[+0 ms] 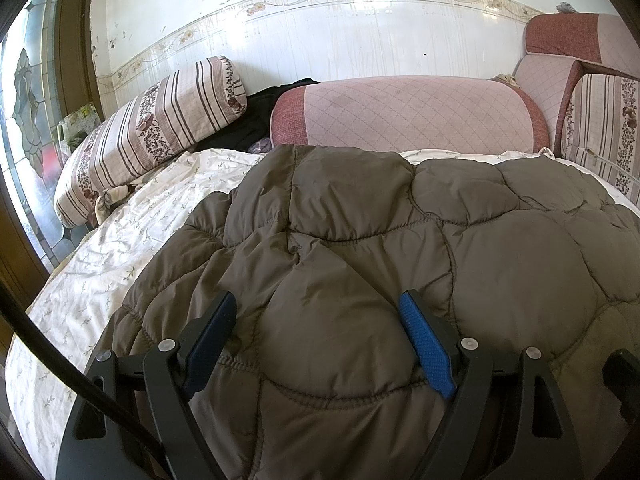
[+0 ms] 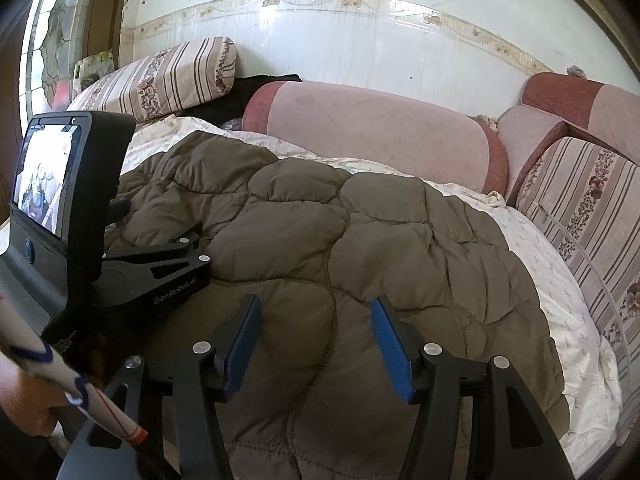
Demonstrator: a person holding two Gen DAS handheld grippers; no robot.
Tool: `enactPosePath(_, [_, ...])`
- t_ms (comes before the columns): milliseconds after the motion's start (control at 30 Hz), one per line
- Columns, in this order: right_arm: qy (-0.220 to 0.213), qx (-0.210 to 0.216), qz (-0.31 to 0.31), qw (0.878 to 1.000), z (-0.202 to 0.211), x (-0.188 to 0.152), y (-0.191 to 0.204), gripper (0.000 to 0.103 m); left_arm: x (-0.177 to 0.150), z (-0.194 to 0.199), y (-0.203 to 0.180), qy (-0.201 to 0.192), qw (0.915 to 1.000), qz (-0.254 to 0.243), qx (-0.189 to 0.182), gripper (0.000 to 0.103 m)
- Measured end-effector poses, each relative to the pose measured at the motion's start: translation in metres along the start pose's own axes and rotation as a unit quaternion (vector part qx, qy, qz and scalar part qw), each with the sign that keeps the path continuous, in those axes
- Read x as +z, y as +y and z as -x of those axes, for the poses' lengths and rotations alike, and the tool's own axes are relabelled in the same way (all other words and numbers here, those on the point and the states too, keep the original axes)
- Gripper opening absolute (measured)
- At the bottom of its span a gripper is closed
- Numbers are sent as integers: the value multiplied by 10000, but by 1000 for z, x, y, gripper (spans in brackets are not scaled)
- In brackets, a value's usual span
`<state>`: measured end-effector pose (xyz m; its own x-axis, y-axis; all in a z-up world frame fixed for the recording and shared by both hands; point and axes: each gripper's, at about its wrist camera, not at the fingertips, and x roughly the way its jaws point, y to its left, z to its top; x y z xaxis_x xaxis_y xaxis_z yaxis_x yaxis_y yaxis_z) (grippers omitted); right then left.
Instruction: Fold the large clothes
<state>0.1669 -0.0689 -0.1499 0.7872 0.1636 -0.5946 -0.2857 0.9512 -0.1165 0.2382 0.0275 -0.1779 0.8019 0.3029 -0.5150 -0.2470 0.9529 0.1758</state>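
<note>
A large brown quilted jacket (image 1: pixel 360 240) lies spread on a white flowered sheet (image 1: pixel 120 240). My left gripper (image 1: pixel 318 300) sits low over the jacket's near part, blue pads wide apart. Puffy fabric bulges up between the pads, but they do not pinch it. In the right wrist view the same jacket (image 2: pixel 320 232) fills the middle. My right gripper (image 2: pixel 316 302) is open just above its near edge, with fabric below and between the fingers but not pinched. The left tool's black body with its screen (image 2: pixel 52 184) rests on the jacket to the left.
A striped flowered pillow (image 1: pixel 152 128) lies at the back left, beside a black garment (image 1: pixel 260 112). A long pink bolster (image 1: pixel 400 116) runs along the tiled wall. A striped cushion (image 2: pixel 580 220) borders the right side. A hand and striped sleeve (image 2: pixel 60 380) show at the lower left.
</note>
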Motion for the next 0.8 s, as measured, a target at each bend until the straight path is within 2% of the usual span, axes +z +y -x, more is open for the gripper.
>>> enactPosePath(367, [-58, -2, 6, 10000, 4, 1, 0, 62, 1, 13, 6, -61, 9999, -76, -40, 83])
enactPosePath(800, [-146, -107, -22, 9998, 10, 0, -3, 62, -10, 50, 27, -227, 9997, 18, 73, 83])
